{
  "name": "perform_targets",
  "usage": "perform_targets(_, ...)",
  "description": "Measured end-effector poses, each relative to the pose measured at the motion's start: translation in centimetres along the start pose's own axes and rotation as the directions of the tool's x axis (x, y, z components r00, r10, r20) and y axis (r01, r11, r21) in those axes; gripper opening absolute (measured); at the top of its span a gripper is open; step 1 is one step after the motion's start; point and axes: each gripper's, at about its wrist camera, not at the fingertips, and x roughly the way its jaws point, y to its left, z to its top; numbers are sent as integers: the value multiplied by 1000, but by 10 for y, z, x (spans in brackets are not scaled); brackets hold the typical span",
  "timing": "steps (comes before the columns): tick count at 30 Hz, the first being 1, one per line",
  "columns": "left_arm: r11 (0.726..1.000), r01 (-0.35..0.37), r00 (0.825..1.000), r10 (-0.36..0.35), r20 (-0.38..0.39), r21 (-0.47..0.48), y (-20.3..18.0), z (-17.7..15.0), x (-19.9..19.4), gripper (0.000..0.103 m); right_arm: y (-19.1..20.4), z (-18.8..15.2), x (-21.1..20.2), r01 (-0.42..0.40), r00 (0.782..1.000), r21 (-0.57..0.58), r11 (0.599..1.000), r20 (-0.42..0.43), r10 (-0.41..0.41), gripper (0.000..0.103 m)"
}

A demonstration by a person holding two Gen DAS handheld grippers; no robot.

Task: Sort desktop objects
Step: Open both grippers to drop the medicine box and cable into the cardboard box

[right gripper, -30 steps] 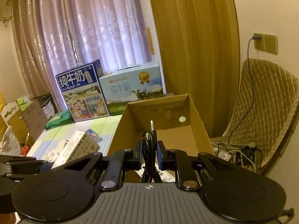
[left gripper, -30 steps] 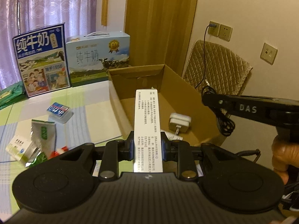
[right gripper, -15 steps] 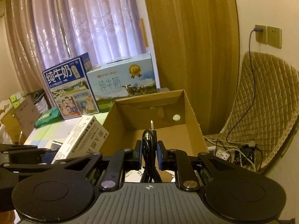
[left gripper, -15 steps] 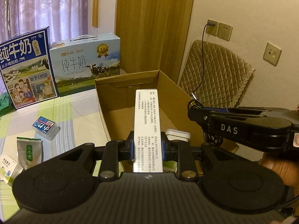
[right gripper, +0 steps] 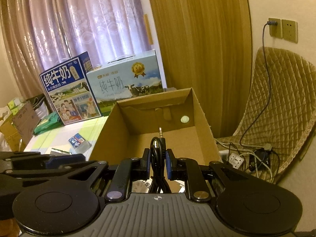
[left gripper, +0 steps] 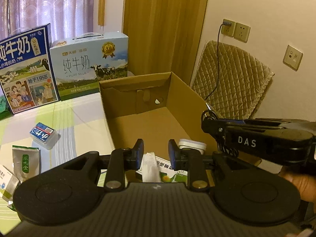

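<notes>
We are in a home, in what looks like a living or dining room. Sheer patterned curtains (right gripper: 88, 19) hang beside heavy tan drapes (right gripper: 197, 49). A chair with a quilted cover (left gripper: 231, 79) stands against the cream wall under wall sockets (left gripper: 235, 29). Two milk gift cartons (left gripper: 88, 63) stand on a table with a green checked cloth (left gripper: 75, 118), beside an open cardboard box (left gripper: 185, 96).

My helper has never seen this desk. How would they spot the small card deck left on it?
Start at the open cardboard box. On the striped tabletop to its left lies a clear plastic case with a blue and white label, nearer the box than the green pouch.
</notes>
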Motion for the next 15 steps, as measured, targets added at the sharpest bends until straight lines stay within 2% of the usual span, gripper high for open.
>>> perform_targets(9, 999, -19, 1000, 19, 15, -35, 14, -9, -18, 27, 9, 2, 1, -35, 999, 1, 999, 6, 35, 13)
perform_targets(12, 999, -26, 999, 26, 19, -44, 19, -13, -23, 30, 13, 5, -2, -54, 998, -17, 998, 39, 55, 16)
perform_targets(15, 998, -41, 999, 42, 21, -47, 22, -18, -28, 32, 16, 8, -7, -47, 996, -36, 998, 73, 50, 42)
